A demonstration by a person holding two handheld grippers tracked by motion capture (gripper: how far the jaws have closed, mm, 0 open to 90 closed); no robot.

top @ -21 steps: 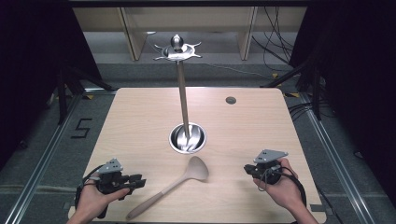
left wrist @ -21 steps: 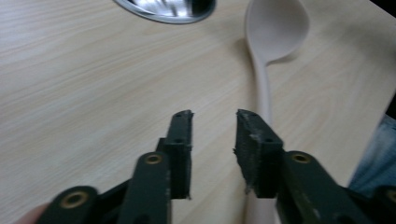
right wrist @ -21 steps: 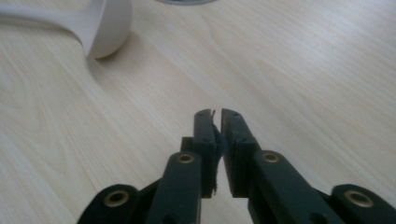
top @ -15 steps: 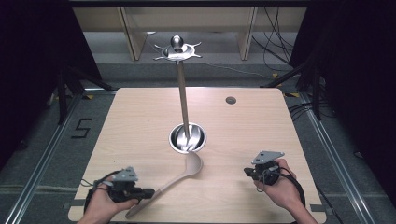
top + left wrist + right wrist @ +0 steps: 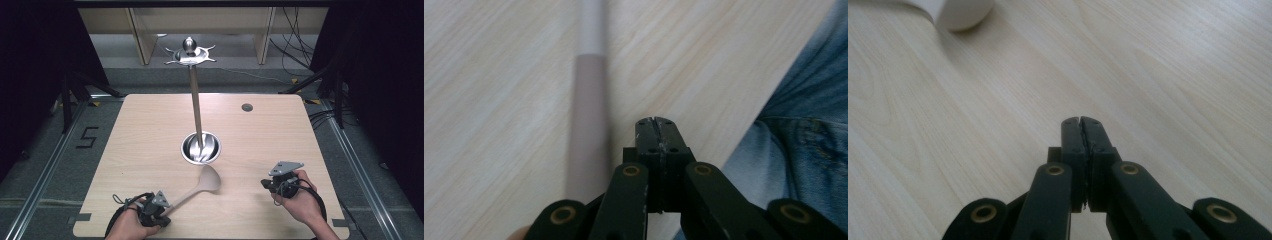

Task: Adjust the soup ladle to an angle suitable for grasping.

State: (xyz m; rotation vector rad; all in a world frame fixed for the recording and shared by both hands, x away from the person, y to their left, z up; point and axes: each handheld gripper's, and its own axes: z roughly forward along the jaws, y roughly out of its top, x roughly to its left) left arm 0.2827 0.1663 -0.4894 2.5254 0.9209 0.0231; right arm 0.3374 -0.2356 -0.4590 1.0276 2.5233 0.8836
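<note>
Spatula [image 5: 197, 187] lying flat on the counter [image 5: 140, 135], blade just short of the steel bowl [image 5: 200, 148], handle slanting back toward the near left corner. The left gripper [image 5: 156, 212], jaws pressed together and empty, sits just beside the handle's end, which passes along its left flank in the left gripper view. The right gripper [image 5: 272, 184], likewise closed and empty, rests well apart. The left hand is nearer.
</note>
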